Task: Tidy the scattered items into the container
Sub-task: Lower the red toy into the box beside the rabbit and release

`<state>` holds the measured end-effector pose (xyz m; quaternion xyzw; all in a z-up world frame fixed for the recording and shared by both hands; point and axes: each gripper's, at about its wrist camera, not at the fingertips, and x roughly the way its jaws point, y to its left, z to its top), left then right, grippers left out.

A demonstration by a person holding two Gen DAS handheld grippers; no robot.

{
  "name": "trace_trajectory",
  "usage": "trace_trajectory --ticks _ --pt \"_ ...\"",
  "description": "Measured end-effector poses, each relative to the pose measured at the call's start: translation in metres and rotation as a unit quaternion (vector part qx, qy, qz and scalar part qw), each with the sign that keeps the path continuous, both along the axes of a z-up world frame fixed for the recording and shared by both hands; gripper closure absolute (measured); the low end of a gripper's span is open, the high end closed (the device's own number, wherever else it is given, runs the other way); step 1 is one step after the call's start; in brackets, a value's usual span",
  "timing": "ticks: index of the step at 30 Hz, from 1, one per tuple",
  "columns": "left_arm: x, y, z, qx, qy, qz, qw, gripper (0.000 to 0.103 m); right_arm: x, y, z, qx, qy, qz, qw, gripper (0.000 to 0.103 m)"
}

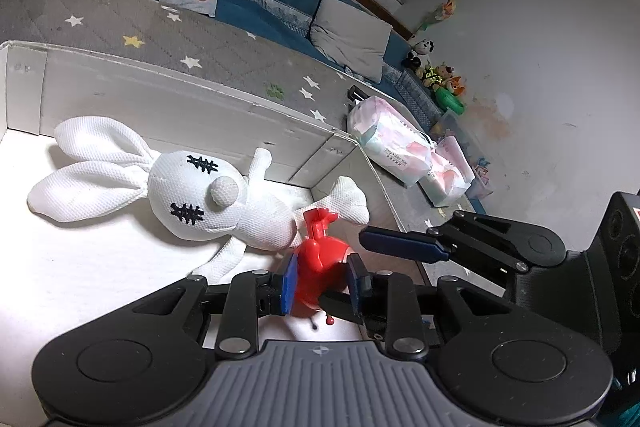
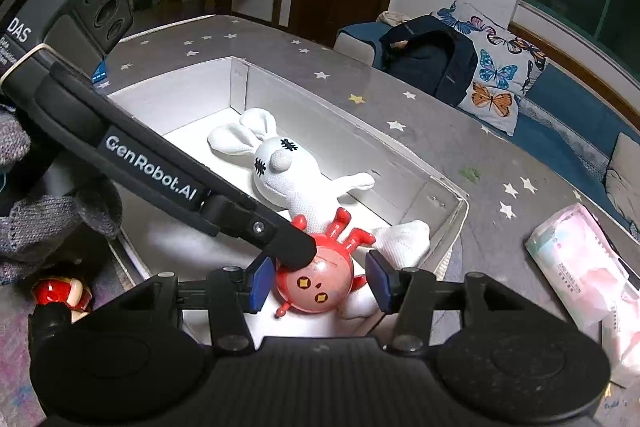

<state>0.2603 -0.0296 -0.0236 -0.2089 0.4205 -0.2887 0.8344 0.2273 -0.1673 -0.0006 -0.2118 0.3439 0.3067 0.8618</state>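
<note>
A red round toy figure [image 1: 320, 267] with antlers is gripped between the blue pads of my left gripper [image 1: 322, 285], low inside the white cardboard box [image 1: 168, 95]. In the right wrist view the same toy [image 2: 320, 283] lies between the wide-apart jaws of my right gripper [image 2: 318, 285], which do not touch it; the left gripper's finger [image 2: 280, 239] presses its head. A white plush rabbit [image 1: 208, 195] lies on the box floor beside it, and also shows in the right wrist view [image 2: 288, 175].
Two pink tissue packs [image 1: 396, 147] lie on the grey star-patterned mat right of the box, also in the right wrist view [image 2: 580, 259]. A small red and yellow figure [image 2: 64, 293] lies outside the box's left wall. A sofa with pillows and a backpack stands behind.
</note>
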Motion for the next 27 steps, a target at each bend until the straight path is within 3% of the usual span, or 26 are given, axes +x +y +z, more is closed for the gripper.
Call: trace_trajectory --ticks 12,27 --pt "-0.004 0.000 0.007 0.020 -0.014 0.018 0.9995 0.074 -0.017 -0.012 0.011 0.046 -0.017 -0.021 0.999 0.052" --pt "-0.016 0.001 0.020 0.016 -0.036 0.028 0.9988 0.074 -0.058 -0.035 0.027 0.082 -0.059 -0.055 0.993 0.051"
